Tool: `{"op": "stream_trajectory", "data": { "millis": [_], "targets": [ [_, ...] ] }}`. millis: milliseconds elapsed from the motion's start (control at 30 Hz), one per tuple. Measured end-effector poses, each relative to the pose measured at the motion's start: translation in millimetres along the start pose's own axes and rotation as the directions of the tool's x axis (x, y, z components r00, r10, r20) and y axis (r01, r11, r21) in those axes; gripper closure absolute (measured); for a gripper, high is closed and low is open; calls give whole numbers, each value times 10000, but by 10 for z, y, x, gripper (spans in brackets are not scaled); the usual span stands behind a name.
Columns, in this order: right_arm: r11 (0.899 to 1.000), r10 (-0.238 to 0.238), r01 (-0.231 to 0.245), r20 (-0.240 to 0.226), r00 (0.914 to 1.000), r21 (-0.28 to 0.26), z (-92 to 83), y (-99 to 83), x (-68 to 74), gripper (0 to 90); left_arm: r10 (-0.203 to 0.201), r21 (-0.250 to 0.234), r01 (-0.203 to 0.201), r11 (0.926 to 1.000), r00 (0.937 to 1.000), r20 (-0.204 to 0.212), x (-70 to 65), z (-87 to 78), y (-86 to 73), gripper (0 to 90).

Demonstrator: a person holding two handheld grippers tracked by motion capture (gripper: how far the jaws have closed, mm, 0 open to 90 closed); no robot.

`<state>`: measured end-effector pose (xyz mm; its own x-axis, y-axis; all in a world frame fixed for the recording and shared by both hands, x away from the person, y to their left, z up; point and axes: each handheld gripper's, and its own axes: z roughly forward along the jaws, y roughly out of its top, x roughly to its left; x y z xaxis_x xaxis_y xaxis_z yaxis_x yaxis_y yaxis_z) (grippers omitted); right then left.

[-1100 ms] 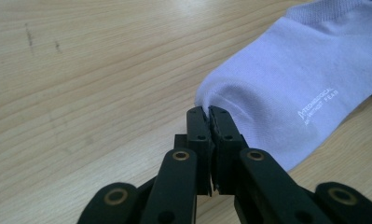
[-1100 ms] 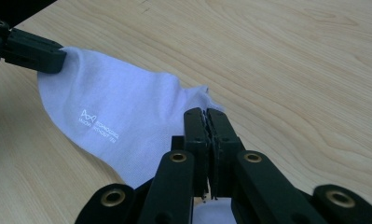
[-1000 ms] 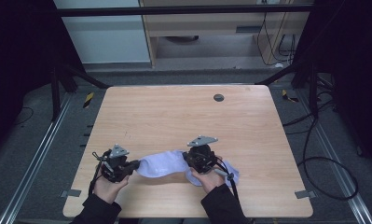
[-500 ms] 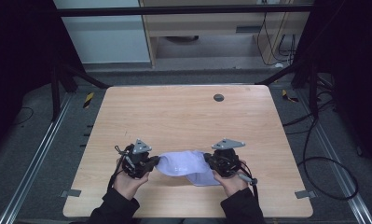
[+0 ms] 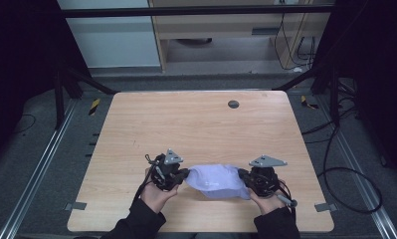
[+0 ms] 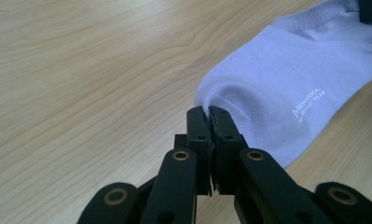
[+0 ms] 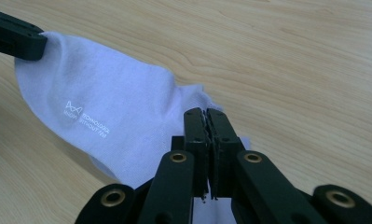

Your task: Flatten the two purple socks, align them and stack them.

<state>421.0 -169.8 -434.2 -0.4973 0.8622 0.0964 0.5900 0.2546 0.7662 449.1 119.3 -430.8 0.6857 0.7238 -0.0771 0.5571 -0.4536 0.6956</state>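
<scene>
On the near part of the pale wooden table (image 5: 196,129), the person's left hand (image 5: 156,195) held the black left gripper (image 5: 184,175), with its grey three-cornered plate on top. From the left gripper view its jaws stood pressed together, pinching a fold at one end of a pale lilac knitted sock (image 6: 286,88) with small white lettering printed on its side. The sock (image 5: 217,180) stretched between the two tools, close to the table's front edge and a little right of its middle, its underside drooping toward the wood; whether it touched the surface I could not tell. At the sock's other end the black right gripper (image 5: 245,178), held in the person's right hand (image 5: 266,201), had its jaws closed on the cloth as well; in the right gripper view they met tightly over a frayed-looking edge of the sock (image 7: 123,116), and the left gripper's tip showed at the upper left corner, on the far end. Farther back on the table sat a small dark round disc (image 5: 233,104), well apart from everything else.
</scene>
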Motion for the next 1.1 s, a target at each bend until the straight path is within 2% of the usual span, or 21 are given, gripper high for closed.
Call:
{"op": "stream_trajectory", "data": {
  "millis": [200,700,867,1100],
  "targets": [
    [9998,182,-183,181,9997,44,-29,-89,-98,884,61,159,-64,9999,9998,181,-87,150,14,874],
    [9993,204,-219,467,9987,315,2,-238,-251,882,0,399,-19,9992,9989,470,-189,409,-42,874],
    [9987,158,-183,531,9985,469,24,-271,-269,880,139,529,-165,9985,9987,483,-218,462,-71,874],
    [9976,133,-170,553,9984,668,82,-304,-277,879,134,538,-155,9984,9992,383,-201,454,-92,874]
  ]
}}
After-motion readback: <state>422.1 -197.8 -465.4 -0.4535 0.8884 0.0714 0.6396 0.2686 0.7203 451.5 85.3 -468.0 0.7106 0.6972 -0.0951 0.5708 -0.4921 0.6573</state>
